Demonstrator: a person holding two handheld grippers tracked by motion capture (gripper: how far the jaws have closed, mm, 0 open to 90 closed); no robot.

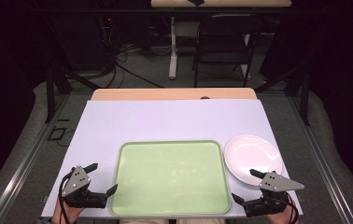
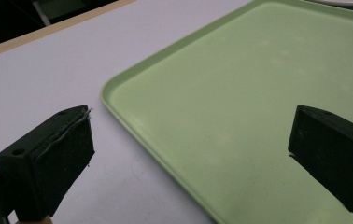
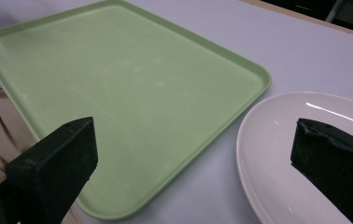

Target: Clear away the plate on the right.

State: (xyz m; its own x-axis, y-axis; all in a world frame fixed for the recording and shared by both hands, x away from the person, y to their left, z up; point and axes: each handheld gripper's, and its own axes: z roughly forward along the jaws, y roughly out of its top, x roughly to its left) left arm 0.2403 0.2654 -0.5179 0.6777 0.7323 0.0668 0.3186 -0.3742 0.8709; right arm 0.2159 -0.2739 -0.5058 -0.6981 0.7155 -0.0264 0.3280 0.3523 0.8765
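Note:
A pale green tray [image 1: 171, 212] lies bare at the near middle of the white table. To its right sits a white plate [image 1: 251, 154], also bare. My left gripper [image 1: 103, 178] stands open by the tray's left edge, one jaw over the table and one over the tray [image 2: 132, 119]. Near the front right corner my right gripper [image 1: 244, 185] is open too, with nothing held. In the right gripper view one jaw hangs over the plate [image 3: 272, 154] and the other near the tray's near rim [image 3: 118, 212].
The white table top [image 1: 165, 119] stretches behind the tray, with a wooden strip along its far edge. A dark folding chair [image 1: 223, 39] and cables stand on the floor beyond. A person's hands reach in at the bottom.

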